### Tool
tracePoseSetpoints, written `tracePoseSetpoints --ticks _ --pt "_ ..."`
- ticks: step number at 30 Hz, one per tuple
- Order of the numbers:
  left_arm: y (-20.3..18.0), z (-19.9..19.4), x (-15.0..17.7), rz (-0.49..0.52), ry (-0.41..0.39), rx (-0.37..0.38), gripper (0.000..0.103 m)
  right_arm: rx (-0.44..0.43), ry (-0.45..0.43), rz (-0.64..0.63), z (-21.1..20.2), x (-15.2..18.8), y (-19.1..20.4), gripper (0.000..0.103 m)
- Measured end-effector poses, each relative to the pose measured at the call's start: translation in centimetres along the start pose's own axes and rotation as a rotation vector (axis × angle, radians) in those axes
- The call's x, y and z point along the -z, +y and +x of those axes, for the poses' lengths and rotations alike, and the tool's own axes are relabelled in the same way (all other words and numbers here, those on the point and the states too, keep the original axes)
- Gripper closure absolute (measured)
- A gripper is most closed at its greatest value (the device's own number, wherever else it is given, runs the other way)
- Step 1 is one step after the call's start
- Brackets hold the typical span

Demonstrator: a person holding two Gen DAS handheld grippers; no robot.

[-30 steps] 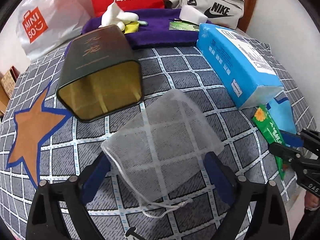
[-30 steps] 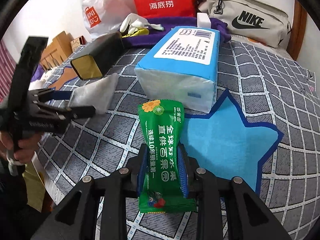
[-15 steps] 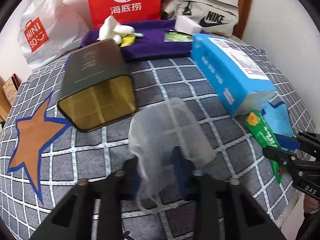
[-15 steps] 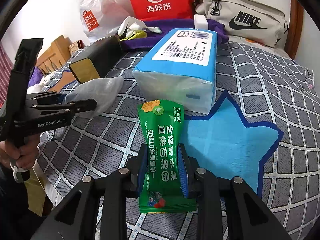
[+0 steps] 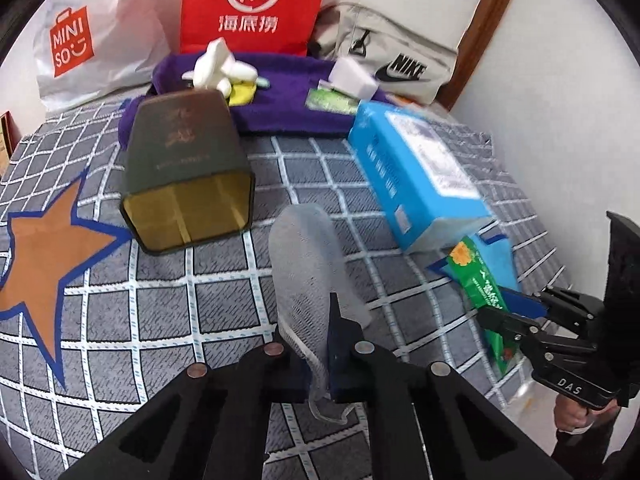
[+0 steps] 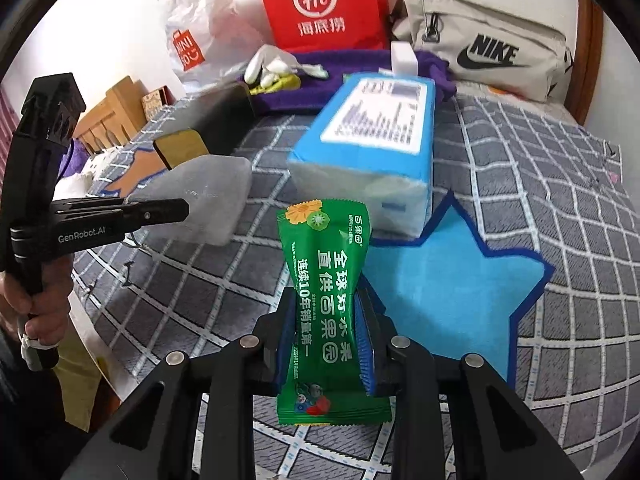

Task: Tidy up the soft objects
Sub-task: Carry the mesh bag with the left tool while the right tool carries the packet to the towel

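Now each hand-held gripper pinches something: left (image 5: 316,354) the mesh pouch (image 5: 308,268), right (image 6: 326,344) the green packet (image 6: 326,300).

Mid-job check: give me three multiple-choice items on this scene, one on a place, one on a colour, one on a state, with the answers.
1. Where does the blue plastic-wrapped tissue pack lie?
A. beyond the light-blue star patch
B. inside the dark rectangular tin
C. on the grey Nike bag

2. What colour is the snack packet in the right gripper?
A. red
B. green
C. yellow

3. How is the left gripper?
A. open, empty
B. shut on the white mesh pouch
C. shut on the tin

Answers: 1 A, the pack's end sits at the star's far edge; 2 B, green wrapper; 3 B, jaws pinch the mesh.
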State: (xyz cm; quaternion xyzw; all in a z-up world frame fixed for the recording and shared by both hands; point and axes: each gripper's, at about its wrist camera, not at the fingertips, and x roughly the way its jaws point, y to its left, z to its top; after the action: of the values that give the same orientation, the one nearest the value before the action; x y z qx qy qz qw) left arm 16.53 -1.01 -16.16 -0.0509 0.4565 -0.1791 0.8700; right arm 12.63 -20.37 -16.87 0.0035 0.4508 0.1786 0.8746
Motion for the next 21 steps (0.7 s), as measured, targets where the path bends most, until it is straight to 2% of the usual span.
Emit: tracePoseSetpoints --ticks 8,21 --pt "-0.4 -2.8 -1.5 0.018 -0.056 0.011 0.097 0.0 -0.049 -0.01 -2.2 -1.7 0.3 0.075" --pt "0.6 -5.3 -4.4 -0.011 -0.106 -0.022 0.097 0.001 -0.116 -0.008 -4.0 -5.9 0.4 0.075"
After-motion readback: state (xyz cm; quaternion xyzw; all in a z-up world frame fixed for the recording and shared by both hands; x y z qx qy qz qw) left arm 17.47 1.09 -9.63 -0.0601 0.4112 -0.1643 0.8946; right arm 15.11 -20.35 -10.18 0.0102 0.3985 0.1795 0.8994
